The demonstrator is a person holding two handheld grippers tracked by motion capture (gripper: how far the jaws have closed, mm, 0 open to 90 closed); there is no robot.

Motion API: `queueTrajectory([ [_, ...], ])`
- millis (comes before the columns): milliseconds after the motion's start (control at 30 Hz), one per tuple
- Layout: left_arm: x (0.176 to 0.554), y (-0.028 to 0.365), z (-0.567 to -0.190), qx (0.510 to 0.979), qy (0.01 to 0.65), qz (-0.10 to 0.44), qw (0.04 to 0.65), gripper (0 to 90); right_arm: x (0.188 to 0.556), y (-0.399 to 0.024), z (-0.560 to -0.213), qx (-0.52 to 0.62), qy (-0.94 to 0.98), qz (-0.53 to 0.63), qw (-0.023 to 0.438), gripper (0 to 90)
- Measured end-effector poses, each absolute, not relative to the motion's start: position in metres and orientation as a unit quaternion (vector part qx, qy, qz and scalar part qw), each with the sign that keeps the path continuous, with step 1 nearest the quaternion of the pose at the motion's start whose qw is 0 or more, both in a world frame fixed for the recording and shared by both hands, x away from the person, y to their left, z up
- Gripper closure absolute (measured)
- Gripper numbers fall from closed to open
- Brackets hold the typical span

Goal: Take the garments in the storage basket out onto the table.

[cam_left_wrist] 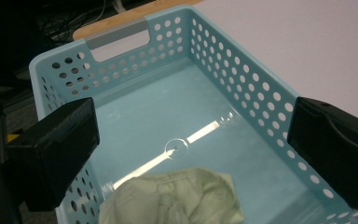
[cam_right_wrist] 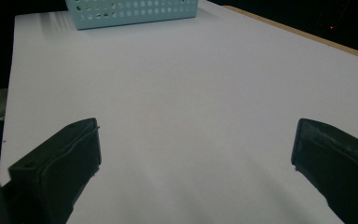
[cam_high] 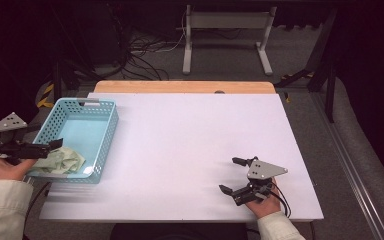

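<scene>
The main risk, as a judgement, is that the crumpled pale-green cloth (cam_left_wrist: 172, 198) gets snagged or dragged along if the left gripper (cam_left_wrist: 191, 149) moves off low over it, since a fold of the soft fabric could catch on a jaw and lift back out over the near wall of the light-blue perforated plastic basket (cam_left_wrist: 242, 88); a jaw knocking that wall could also shove the light basket across the white tabletop (cam_right_wrist: 191, 93). The cloth lies bunched at the near end of the basket floor, just below and between the left gripper's jaws, and in the left gripper view nothing is clamped between them: they stand wide apart, the cloth beneath them rather than in their grasp. Whether a jaw brushes the fabric cannot be told from the high view, where the left gripper (cam_high: 55, 145) sits at the basket's near rim right over the cloth. The right gripper (cam_high: 234, 175) rests well apart from the basket on the bare tabletop, its jaws likewise spread wide, holding nothing, with only white surface ahead of them and the basket far beyond.
</scene>
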State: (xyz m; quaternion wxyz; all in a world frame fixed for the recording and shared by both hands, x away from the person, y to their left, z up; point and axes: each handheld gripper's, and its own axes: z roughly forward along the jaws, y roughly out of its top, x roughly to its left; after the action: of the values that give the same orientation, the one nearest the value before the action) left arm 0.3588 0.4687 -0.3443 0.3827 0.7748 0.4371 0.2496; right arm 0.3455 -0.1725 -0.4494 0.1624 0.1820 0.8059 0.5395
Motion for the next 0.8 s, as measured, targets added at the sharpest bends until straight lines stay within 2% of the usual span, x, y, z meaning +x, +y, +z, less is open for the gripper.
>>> queueTrajectory([
  [800,0.348,0.488,-0.353,0.790,0.462,0.221,0.338,5.2,0.346,-0.172,-0.450,0.183,0.808,0.536,0.160,1.7],
])
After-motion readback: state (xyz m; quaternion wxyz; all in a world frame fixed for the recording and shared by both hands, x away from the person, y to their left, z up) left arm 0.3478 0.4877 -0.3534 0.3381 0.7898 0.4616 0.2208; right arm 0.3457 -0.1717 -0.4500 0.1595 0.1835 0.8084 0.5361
